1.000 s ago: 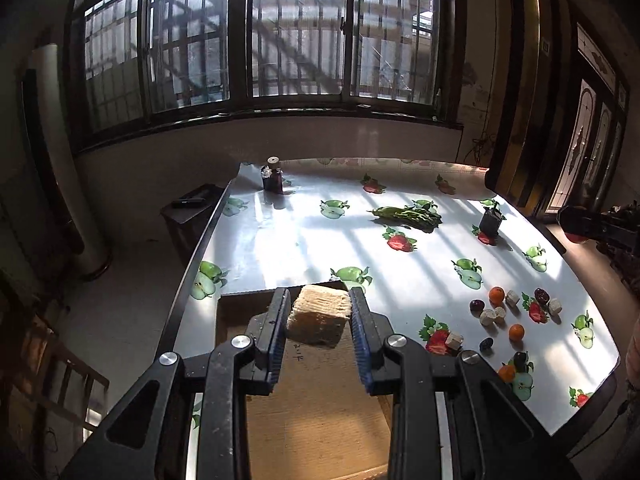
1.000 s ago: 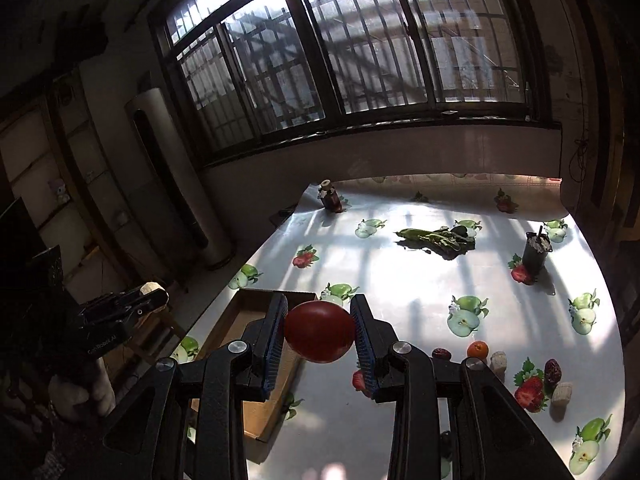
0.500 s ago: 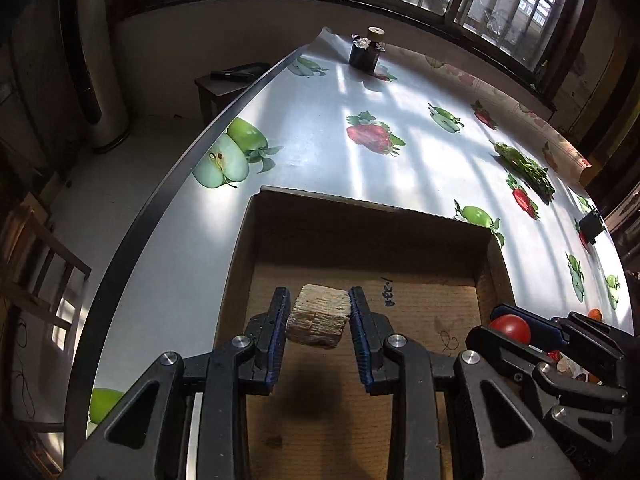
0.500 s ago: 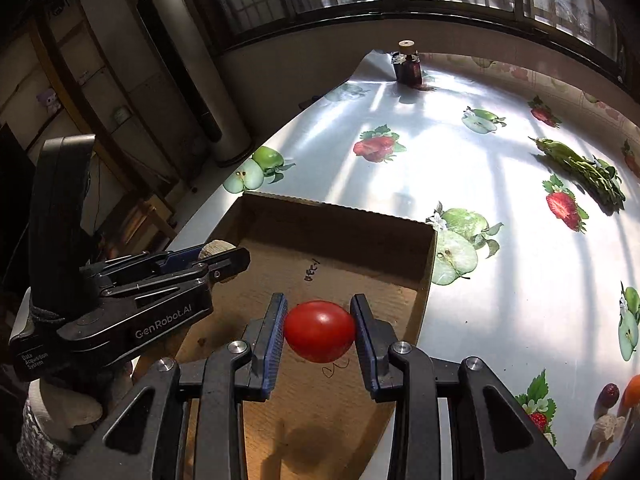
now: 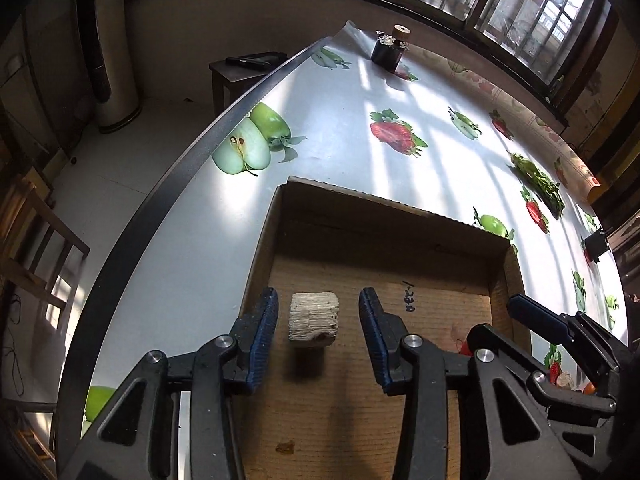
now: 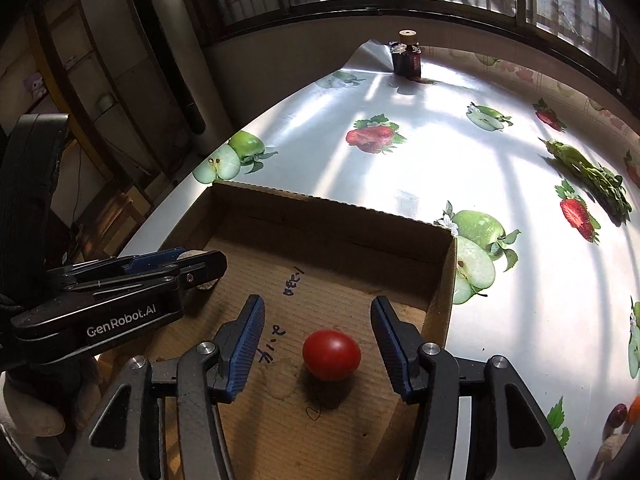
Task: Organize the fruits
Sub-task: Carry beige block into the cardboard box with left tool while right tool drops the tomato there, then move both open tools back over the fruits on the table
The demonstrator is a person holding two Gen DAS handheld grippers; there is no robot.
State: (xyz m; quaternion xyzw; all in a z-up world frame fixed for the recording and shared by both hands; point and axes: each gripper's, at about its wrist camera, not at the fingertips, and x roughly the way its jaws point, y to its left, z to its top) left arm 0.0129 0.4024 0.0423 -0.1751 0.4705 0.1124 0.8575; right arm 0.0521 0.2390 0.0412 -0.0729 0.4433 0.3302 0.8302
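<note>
In the left wrist view, the left claw (image 5: 319, 338) filled the lower middle of the frame, its jaws having just opened. A pale, rough block (image 5: 314, 319) sat between the blue pads with a clear gap on either side, no longer gripped. It rested on the floor of a shallow cardboard box (image 5: 384, 216), towards the box's left wall.

In the right wrist view, the right claw (image 6: 319, 346) stood at lower centre, its jaws likewise just opened wide. A red tomato (image 6: 331, 354) lay between them on the box floor, touching neither pad, near the box's right wall. The left claw reached in from the left edge of that frame.

The box sat on a glossy counter (image 6: 420, 168) covered in printed apples and strawberries. A bunch of leafy greens (image 6: 592, 176) lay at the right, and a small dark jar (image 6: 407, 56) stood at the far edge, below barred windows.
</note>
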